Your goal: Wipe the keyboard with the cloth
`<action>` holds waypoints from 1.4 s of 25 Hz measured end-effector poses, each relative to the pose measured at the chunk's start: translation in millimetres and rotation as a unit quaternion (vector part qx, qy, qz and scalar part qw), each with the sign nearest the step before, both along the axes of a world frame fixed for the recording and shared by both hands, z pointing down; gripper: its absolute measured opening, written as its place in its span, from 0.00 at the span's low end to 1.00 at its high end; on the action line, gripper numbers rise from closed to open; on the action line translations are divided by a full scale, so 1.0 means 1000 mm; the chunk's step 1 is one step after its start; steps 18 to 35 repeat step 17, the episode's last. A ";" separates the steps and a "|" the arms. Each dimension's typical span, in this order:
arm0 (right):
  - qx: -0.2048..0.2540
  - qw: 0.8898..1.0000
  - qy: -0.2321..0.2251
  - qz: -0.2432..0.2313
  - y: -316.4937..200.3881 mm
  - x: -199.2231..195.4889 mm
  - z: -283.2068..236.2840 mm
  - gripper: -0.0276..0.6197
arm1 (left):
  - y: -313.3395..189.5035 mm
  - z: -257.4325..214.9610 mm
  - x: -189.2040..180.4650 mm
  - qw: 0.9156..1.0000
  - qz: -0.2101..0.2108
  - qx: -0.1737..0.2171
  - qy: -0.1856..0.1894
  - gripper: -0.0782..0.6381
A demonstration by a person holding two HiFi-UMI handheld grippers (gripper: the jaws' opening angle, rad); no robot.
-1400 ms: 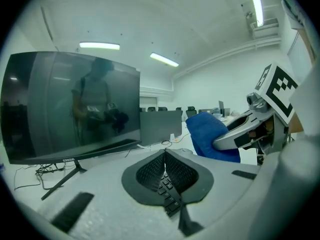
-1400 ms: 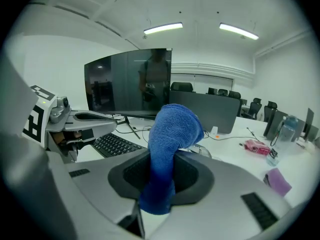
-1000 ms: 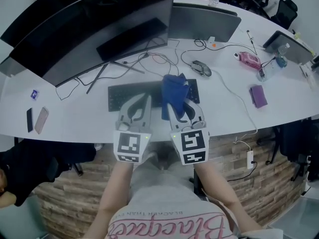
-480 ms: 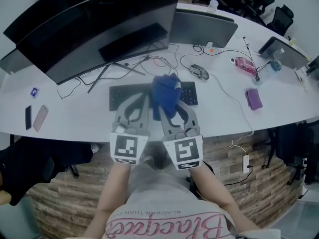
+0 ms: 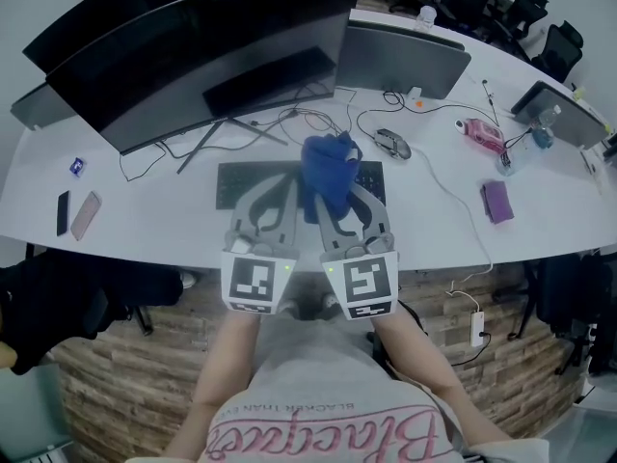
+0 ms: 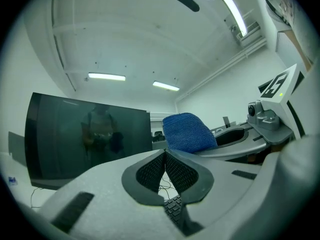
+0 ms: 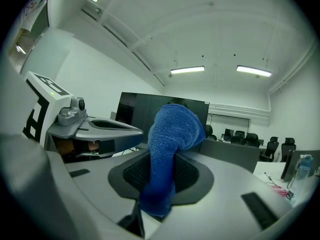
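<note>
When listed from the left end of the desk (image 5: 164,228) rightward: dark phone (image 5: 62,211) and pink slab (image 5: 87,214), flat side by side, well apart from the work, presumably parked out of the way; curved monitor (image 5: 193,61) at the back, screen dark; black keyboard (image 5: 243,183) in front of its stand, square to the person, left part bare, middle and right part hidden under claws and cloth; left claw (image 6: 164,156), closed on nothing, pads pressed together, over the keyboard's middle just beside the other claw, seemingly idle, perhaps kept near for steadying the board; blue cloth (image 5: 328,165), bunched, pinched low between the pads of the right claw (image 7: 161,181), upper bulk rising past the tips and flopping forward, over the keyboard's right-centre; contact with the keys not determinable; grip judged short and firm, for leading a stroke with a padded wad; mouse (image 5: 392,144) right of the keyboard, cable trailing; second monitor (image 5: 405,56) behind it, grey back showing; pink object (image 5: 479,131) and purple object (image 5: 497,202) toward the right end, well apart from the wiping path.
</note>
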State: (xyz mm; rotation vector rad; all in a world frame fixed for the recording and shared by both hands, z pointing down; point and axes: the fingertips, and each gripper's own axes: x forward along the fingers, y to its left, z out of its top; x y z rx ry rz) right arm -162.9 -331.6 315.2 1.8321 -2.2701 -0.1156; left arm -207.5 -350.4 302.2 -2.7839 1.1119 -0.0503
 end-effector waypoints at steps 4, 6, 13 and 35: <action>0.011 1.000 0.003 -0.002 0.000 0.004 -0.005 0.18 | 0.001 -0.006 0.004 1.000 -0.004 0.004 0.013 0.12; 0.016 1.000 0.001 0.000 -0.001 0.006 -0.007 0.18 | 0.001 -0.008 0.007 1.000 -0.004 0.007 0.016 0.12; 0.017 1.000 0.003 0.008 -0.002 0.018 -0.007 0.18 | -0.002 -0.008 0.020 1.000 0.010 0.025 0.007 0.12; 0.016 1.000 0.002 0.013 -0.002 0.023 -0.008 0.18 | -0.002 -0.008 0.025 1.000 0.009 0.016 0.011 0.12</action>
